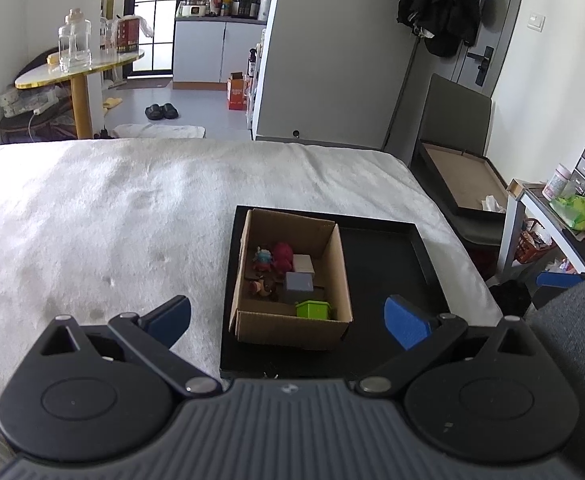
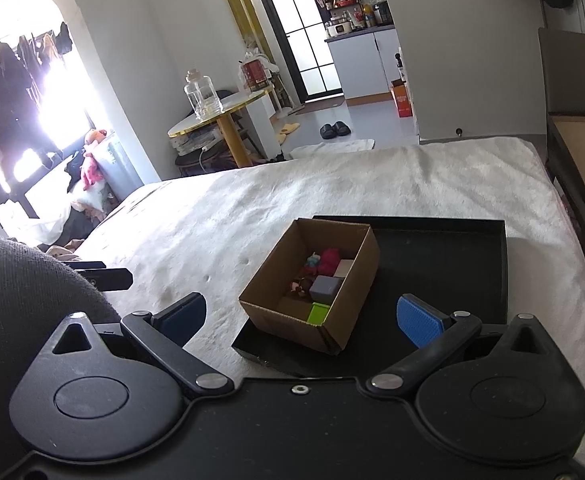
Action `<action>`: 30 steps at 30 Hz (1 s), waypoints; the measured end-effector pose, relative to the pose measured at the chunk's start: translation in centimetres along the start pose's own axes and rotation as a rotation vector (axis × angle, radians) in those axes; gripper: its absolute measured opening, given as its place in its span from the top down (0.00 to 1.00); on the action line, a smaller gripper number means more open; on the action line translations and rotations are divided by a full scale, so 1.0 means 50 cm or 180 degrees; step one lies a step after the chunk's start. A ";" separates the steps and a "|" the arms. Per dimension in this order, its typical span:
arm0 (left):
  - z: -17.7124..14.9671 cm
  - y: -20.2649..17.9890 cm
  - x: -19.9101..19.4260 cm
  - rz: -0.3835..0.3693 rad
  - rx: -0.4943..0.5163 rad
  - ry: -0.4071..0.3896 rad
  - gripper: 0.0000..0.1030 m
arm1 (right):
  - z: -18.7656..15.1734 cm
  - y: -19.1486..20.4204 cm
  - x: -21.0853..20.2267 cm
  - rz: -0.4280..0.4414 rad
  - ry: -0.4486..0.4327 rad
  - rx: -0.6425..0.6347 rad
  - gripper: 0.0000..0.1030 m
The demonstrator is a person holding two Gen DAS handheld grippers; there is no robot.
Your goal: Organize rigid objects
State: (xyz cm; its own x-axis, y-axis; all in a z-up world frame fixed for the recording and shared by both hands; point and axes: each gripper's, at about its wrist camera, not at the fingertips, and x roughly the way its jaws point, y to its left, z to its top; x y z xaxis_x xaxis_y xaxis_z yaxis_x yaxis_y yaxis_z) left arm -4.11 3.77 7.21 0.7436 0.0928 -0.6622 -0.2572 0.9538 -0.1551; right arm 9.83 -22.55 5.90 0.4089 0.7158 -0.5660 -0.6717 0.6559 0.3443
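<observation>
An open cardboard box [image 1: 252, 326] [image 2: 348, 280] stands in the left part of a black tray [image 1: 388, 264] [image 2: 452, 248] on a white blanket. Inside it lie a green block [image 1: 313, 309] [image 2: 318, 313], a grey cube [image 1: 299, 281] [image 2: 324, 286], a white cube [image 1: 303, 263] [image 2: 345, 267], a red toy [image 1: 283, 257] [image 2: 329, 260] and small figurines [image 1: 262, 258]. My left gripper [image 1: 288, 322] is open and empty, held just short of the box. My right gripper [image 2: 302, 318] is open and empty, also near the box's front.
The white blanket [image 1: 112, 216] covers the bed. The tray's right half [image 1: 380, 256] is bare. A grey chair [image 1: 456, 120] and a cluttered shelf [image 1: 564, 208] stand to the right. A round table [image 2: 220, 114] with a glass jar stands beyond the bed.
</observation>
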 end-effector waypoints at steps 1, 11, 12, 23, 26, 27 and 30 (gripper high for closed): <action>0.001 0.000 0.000 -0.0002 0.0001 0.0006 0.01 | 0.000 -0.001 0.000 0.0005 0.0011 0.0014 0.00; 0.003 -0.003 0.004 -0.0024 0.0062 0.0038 0.01 | -0.007 -0.007 0.004 0.0015 0.0070 0.0139 0.00; 0.003 -0.005 0.005 -0.0021 0.0064 0.0045 0.01 | -0.008 -0.007 0.005 0.0011 0.0071 0.0146 0.00; 0.006 -0.011 0.011 -0.0004 0.0090 0.0085 0.01 | -0.008 0.000 -0.002 -0.0070 0.0072 0.0129 0.00; 0.007 -0.012 0.012 0.0006 0.0099 0.0087 0.01 | -0.008 0.002 -0.004 -0.0093 0.0074 0.0120 0.00; 0.007 -0.012 0.012 0.0002 0.0094 0.0090 0.01 | -0.008 0.002 -0.004 -0.0096 0.0074 0.0120 0.00; 0.005 -0.011 0.012 -0.0006 0.0078 0.0096 0.01 | -0.008 0.001 -0.004 -0.0089 0.0085 0.0138 0.00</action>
State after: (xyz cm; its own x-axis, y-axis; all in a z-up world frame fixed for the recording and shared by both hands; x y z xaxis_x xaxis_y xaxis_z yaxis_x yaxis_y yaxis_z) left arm -3.38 3.38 7.09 0.7250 0.0827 -0.6838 -0.2403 0.9608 -0.1386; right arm 9.45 -22.75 5.74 0.4100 0.6908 -0.5956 -0.6326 0.6858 0.3600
